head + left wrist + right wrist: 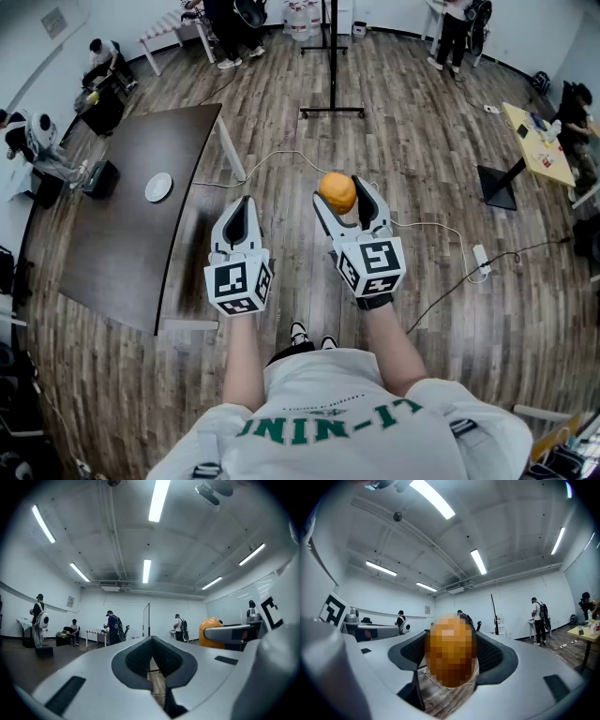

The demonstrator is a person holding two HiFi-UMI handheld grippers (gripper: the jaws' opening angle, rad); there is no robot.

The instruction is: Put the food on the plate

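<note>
An orange round piece of food (337,192) sits between the jaws of my right gripper (345,199), which is shut on it and held up over the wooden floor. In the right gripper view the food (450,656) fills the gap between the jaws. My left gripper (241,214) is beside it at the same height, shut with nothing in it; its jaws meet in the left gripper view (152,660), where the food (212,632) shows at the right. A white plate (158,187) lies on the dark table (122,244) to the left, well away from both grippers.
A black stand (331,66) rises ahead on the floor. White cables and a power strip (479,260) lie to the right. A yellow table (541,141) is at far right. People stand and sit at the room's far edges.
</note>
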